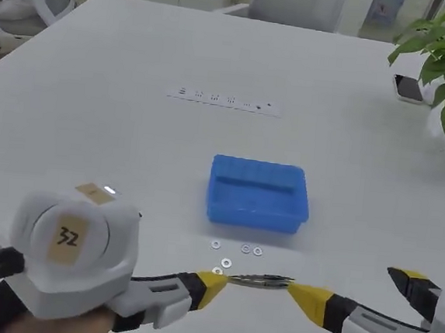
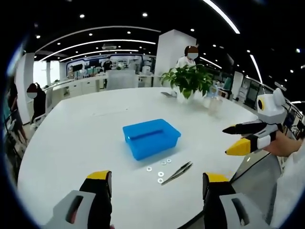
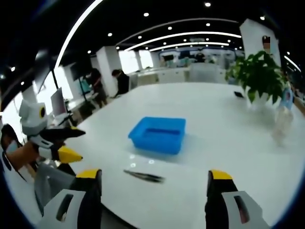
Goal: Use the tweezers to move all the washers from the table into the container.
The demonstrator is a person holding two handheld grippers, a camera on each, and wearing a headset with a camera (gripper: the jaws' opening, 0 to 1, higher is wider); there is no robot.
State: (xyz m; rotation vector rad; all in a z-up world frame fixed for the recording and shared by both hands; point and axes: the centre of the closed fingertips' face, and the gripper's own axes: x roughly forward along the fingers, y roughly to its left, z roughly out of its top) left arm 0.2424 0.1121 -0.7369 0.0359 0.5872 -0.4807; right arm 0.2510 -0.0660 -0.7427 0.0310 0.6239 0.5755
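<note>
Jaws apart on left gripper (image 2: 158,177) and right gripper (image 3: 155,175); four washers (image 1: 216,245), one tweezers (image 1: 263,279), one container (image 1: 257,193); head view adds power strip (image 1: 224,100).

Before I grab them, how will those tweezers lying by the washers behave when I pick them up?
The tweezers look thin and metallic, so probably light and slippery. They lie flat on the smooth table, so they may skid rather than lift. Long and narrow, they could pivot if pinched off-centre.
</note>
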